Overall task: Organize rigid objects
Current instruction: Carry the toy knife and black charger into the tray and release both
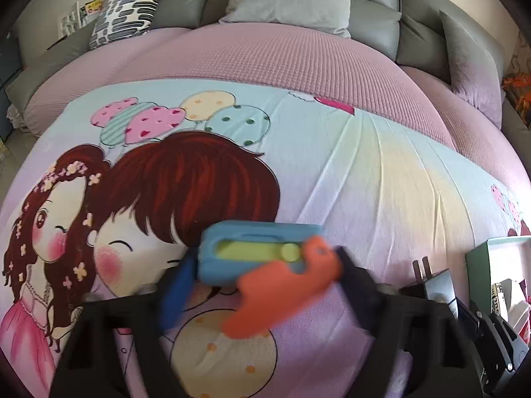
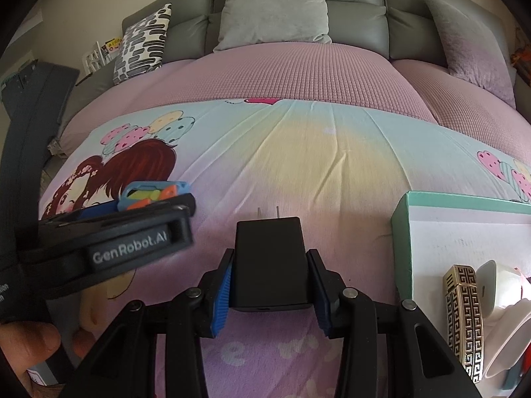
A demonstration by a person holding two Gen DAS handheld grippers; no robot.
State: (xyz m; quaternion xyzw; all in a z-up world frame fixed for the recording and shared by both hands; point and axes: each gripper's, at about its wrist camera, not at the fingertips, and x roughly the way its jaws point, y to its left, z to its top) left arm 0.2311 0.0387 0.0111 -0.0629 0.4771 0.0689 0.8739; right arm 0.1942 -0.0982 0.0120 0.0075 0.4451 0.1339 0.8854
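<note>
My left gripper point(image 1: 265, 265) is shut on a blue, orange and yellow-green toy point(image 1: 262, 252), held above the cartoon bedsheet point(image 1: 381, 182). The toy also shows in the right wrist view point(image 2: 152, 195), with the left gripper point(image 2: 132, 229) at the left. My right gripper point(image 2: 270, 285) is shut on a black plug adapter point(image 2: 270, 262), prongs pointing forward. The adapter shows in the left wrist view point(image 1: 434, 282) at the lower right.
A green-edged white box point(image 2: 401, 232) stands at the right, holding a black-and-gold patterned case point(image 2: 464, 321) and white items point(image 2: 491, 288). It shows in the left wrist view point(image 1: 478, 265) too. Grey pillows point(image 2: 273, 10) and a patterned cushion point(image 2: 141, 43) lie at the bed's head.
</note>
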